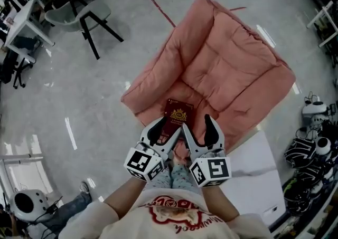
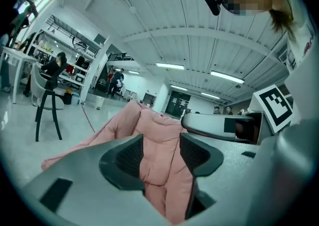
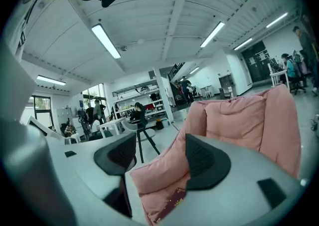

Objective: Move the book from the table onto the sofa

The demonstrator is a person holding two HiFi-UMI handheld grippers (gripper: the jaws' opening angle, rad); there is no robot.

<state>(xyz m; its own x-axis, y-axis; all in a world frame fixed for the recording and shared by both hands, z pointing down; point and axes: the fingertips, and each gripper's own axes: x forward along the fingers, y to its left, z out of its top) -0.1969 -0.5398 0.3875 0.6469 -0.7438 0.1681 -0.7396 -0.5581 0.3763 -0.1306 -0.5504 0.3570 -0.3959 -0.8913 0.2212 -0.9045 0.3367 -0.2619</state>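
Note:
A dark red book (image 1: 178,115) with a gold emblem lies flat on the front of the pink sofa's (image 1: 232,69) seat. Both grippers are held up side by side above it, close to my chest. The left gripper (image 1: 166,130) is open with nothing between its jaws; in the left gripper view (image 2: 160,152) only the sofa's back cushions (image 2: 159,140) show in the gap. The right gripper (image 1: 198,128) is open and empty too. In the right gripper view (image 3: 159,156) the book's edge (image 3: 172,205) shows low down on the sofa (image 3: 239,115).
A white table (image 1: 253,164) stands just right of me, beside the sofa. A grey chair (image 1: 79,13) and desks (image 1: 21,16) stand at the far left, with a seated person (image 2: 55,68). Helmets and gear (image 1: 309,153) crowd the right edge. A red line (image 1: 153,0) crosses the floor.

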